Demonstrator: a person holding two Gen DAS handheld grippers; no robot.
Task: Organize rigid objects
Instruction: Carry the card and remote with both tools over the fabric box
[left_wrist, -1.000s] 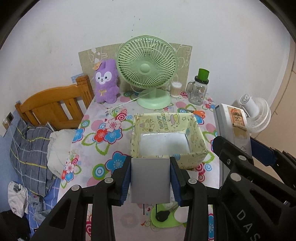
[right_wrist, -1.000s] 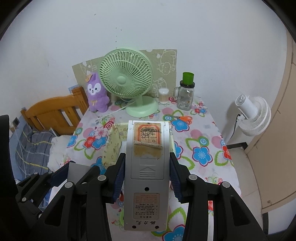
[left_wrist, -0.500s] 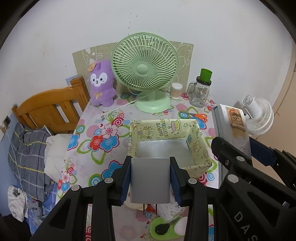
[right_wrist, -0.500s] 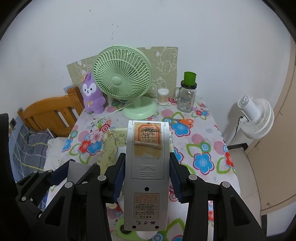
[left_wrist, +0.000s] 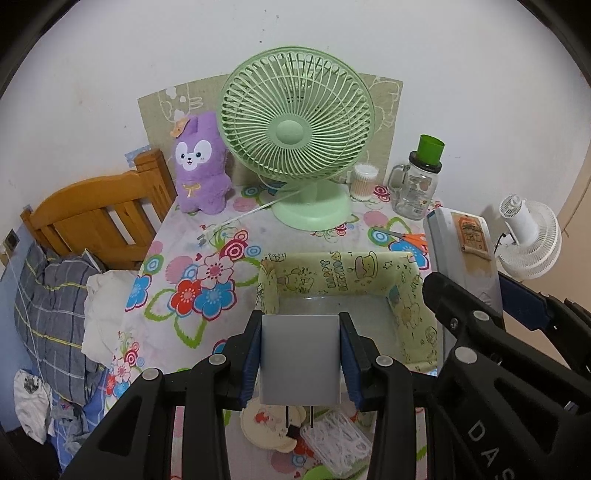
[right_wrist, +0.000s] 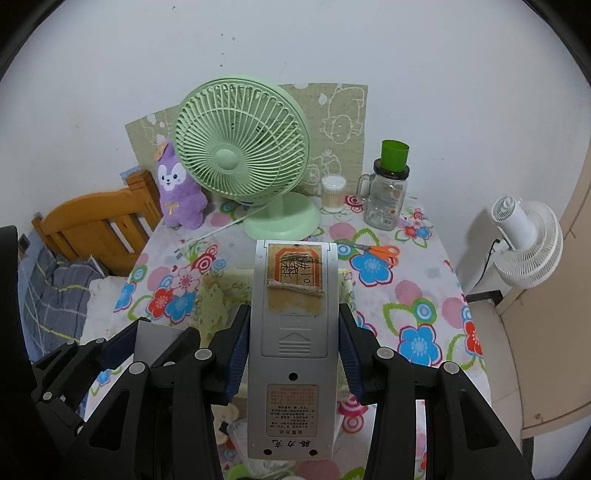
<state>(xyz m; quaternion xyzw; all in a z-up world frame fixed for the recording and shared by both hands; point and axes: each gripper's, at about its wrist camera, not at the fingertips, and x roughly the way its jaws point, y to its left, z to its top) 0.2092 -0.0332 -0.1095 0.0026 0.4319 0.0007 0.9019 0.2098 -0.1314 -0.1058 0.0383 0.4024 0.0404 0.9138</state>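
The left gripper (left_wrist: 301, 354) squeezes a grey plug (left_wrist: 300, 356) just above the near edge of the yellow box (left_wrist: 332, 264). The right gripper (right_wrist: 291, 354) squeezes a grey remote (right_wrist: 291, 332) beside it. Behind them stands a green fan (left_wrist: 295, 122).

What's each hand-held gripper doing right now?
Left hand-held gripper: shut on the grey plug adapter.
Right hand-held gripper: shut on the grey remote control.

We count two fans: green fan (left_wrist: 295, 147), white fan (left_wrist: 532, 236). One plush toy (left_wrist: 201, 166), one glass jar (left_wrist: 417, 184), one cotton swab tub (left_wrist: 365, 181), one scissors (left_wrist: 408, 236), one yellow box (left_wrist: 343, 266). Two grippers: left gripper (left_wrist: 300, 356), right gripper (right_wrist: 291, 354).
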